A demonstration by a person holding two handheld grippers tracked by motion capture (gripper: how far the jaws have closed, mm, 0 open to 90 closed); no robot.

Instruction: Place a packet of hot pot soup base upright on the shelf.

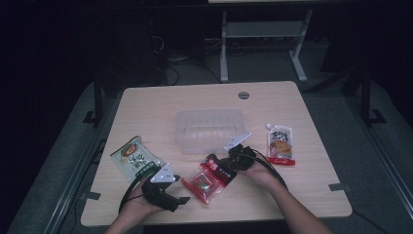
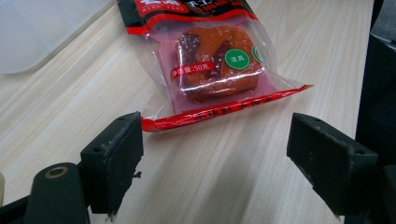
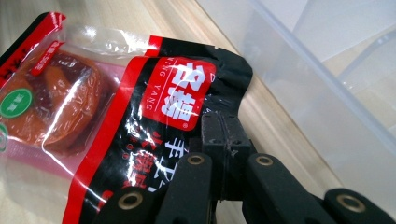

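Red snack packet pinched at its black end, beside the clear tub.

Around me on the table (image 1: 146,105): one clear plastic tub (image 1: 210,129), one green packet (image 1: 135,159), one spouted pouch (image 1: 280,144), one red snack packet (image 1: 208,178) lying just in front of the tub. My right gripper (image 3: 223,140) is clamped on the packet's black top edge; my left gripper (image 2: 215,154) stands wide apart, holding nothing, just short of the packet's red bottom seal.

The black header of the red-and-clear plastic snack packet (image 3: 154,116) is partly hidden behind the closed right gripper (image 3: 223,122). The clear plastic container (image 3: 327,88) beside that gripper is cut off by the frame. The packet's small print cannot be read.
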